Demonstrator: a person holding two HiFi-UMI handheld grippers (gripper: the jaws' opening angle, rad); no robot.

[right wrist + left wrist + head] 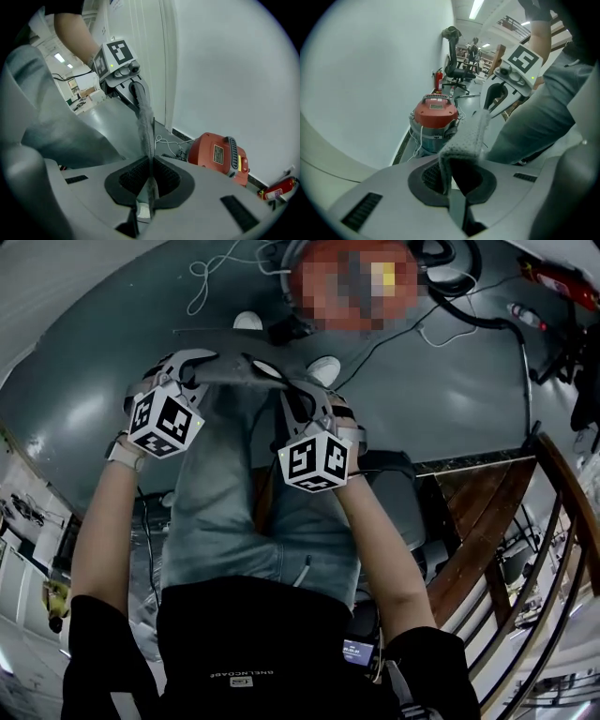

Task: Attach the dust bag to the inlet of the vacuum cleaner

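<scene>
Left gripper (457, 187) and right gripper (147, 187) each clamp the dust bag (468, 136) rim; red vacuum cleaner (436, 111) at 11 o'clock.

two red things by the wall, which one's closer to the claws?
The red vacuum cleaner, the squat drum with the dark handle on top. The fire extinguisher is the slim cylinder, and it sits farther back, beyond the vacuum.

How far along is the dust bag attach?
Done: dust bag picked up, left gripper and right gripper both shut on its upper edge. In hand: bag hangs stretched between them. Left: mating it to the red vacuum cleaner, which sits apart on the floor by the wall.
</scene>
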